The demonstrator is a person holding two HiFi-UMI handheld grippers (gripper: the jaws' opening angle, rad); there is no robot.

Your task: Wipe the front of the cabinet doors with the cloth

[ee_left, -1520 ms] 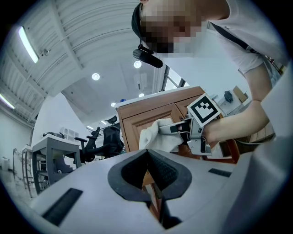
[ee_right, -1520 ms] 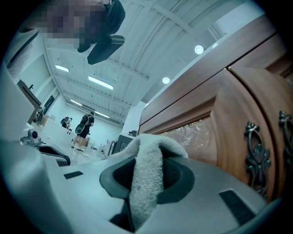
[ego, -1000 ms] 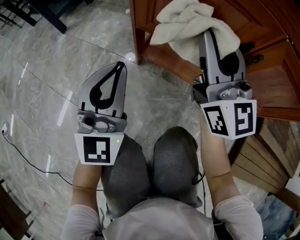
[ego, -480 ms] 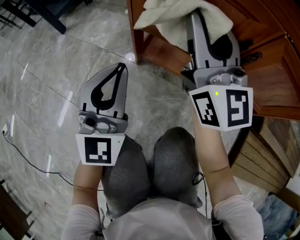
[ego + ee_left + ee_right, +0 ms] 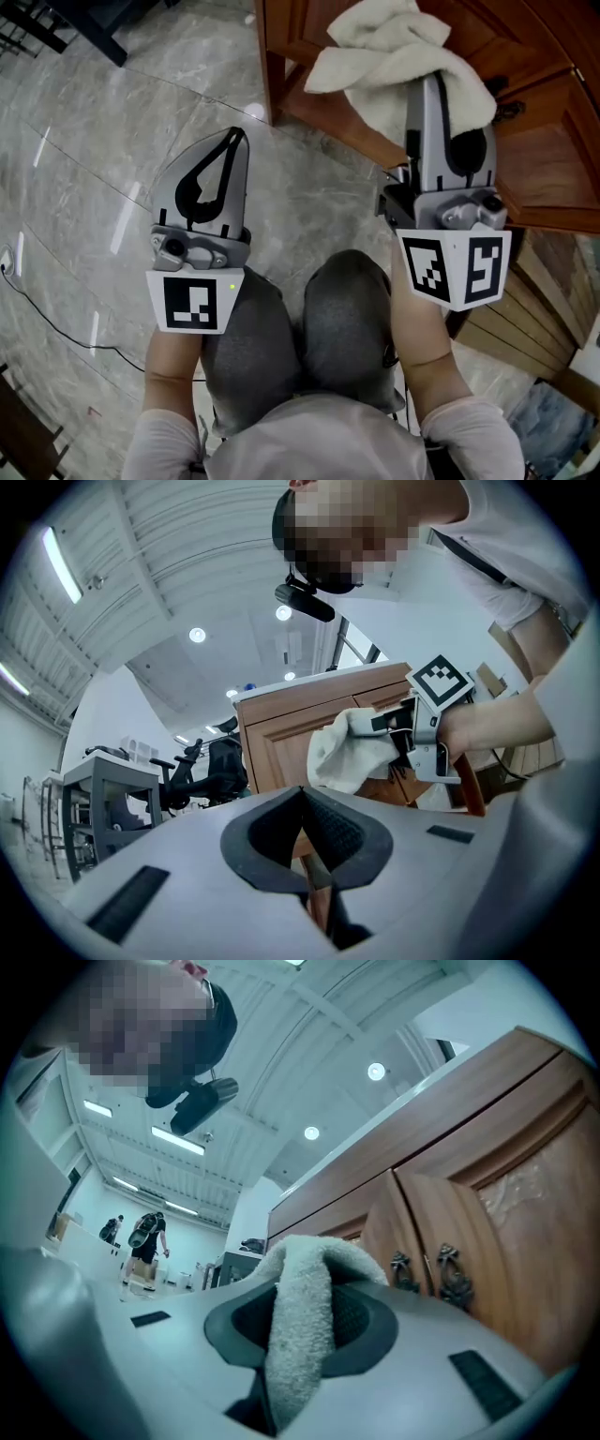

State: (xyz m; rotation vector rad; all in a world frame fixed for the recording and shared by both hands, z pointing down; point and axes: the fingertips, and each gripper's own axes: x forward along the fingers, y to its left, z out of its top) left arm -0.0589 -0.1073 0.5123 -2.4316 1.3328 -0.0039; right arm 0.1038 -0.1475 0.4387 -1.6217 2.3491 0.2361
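Since half a second ago the right gripper [image 5: 437,82] has swung back to the right and a little down along the cabinet front, taking the cloth [image 5: 394,52] with it, while the left gripper [image 5: 234,137] has hardly shifted. The cloth is a pale terry towel. One fold is pinched between the right gripper's closed jaws, as the right gripper view shows, and the rest is bunched over the tips, with its loose bulk trailing up and to the left. It lies against the brown wooden cabinet doors [image 5: 553,150], apparently in contact with the wood, though no view proves it. The door face is straight ahead of the right gripper and runs on to its right. The pair of dark metal handles [image 5: 442,1275] stands just right of the jaw tips, so the unwiped stretch probably lies that way, and the cloth's long axis runs roughly along that stroke. The left gripper has its jaws pressed together on nothing and hangs over the grey marble floor [image 5: 103,159], well apart from the doors, so the right hand is the nearer one and the one doing the wiping. Below both are the person's knees [image 5: 300,328].
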